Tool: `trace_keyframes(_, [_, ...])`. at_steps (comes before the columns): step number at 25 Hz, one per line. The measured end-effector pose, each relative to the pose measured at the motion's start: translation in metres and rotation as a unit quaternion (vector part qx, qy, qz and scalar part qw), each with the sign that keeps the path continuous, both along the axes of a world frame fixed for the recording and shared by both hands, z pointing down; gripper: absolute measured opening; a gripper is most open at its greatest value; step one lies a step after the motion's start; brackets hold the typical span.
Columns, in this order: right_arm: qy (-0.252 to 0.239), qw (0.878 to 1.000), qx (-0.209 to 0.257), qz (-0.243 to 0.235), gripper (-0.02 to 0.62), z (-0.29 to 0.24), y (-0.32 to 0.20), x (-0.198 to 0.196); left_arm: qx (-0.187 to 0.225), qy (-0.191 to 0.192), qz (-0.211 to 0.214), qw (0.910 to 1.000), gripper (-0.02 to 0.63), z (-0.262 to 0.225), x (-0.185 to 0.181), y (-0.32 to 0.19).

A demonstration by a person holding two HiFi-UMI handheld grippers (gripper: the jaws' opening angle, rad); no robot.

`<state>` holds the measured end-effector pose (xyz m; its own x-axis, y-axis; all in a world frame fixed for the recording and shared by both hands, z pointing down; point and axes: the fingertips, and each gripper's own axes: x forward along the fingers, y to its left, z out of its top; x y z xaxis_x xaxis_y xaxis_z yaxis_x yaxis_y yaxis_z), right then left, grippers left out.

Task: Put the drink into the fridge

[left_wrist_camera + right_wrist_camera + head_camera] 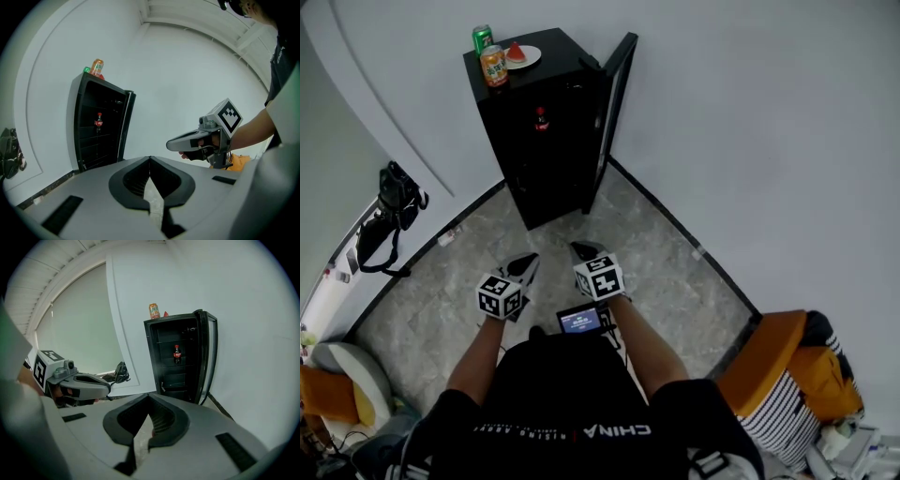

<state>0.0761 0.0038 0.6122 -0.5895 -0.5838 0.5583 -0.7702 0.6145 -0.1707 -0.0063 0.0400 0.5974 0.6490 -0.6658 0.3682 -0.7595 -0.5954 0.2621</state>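
head view: a person faces the open black fridge (534, 159), left gripper (528, 265) and right gripper (583, 251) both clenched on nothing. the orange can (494, 66) stands on top beside a plate (530, 58). left gripper view: the plate is missing, but a small bottle (99, 121) shows on an inside shelf. right gripper view: the shelves show plainly. the can looks light, smooth and dentable, best gripped mid-body.

Ahead of the jaws, two plain white walls (750, 112) meet in a corner. The grey marbled floor (656, 272) has a dark border strip (661, 214). Far left, a black bag (389, 211) hangs; behind right stands an orange chair (773, 361).
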Motion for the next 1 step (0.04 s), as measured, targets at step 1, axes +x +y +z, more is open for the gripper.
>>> trace_keyframes(1, [0.0,1.0,0.0,0.0,0.014,-0.0001,-0.0001,0.0006,0.001,0.0,-0.001,1.0,0.011,-0.0004,0.0003,-0.0005])
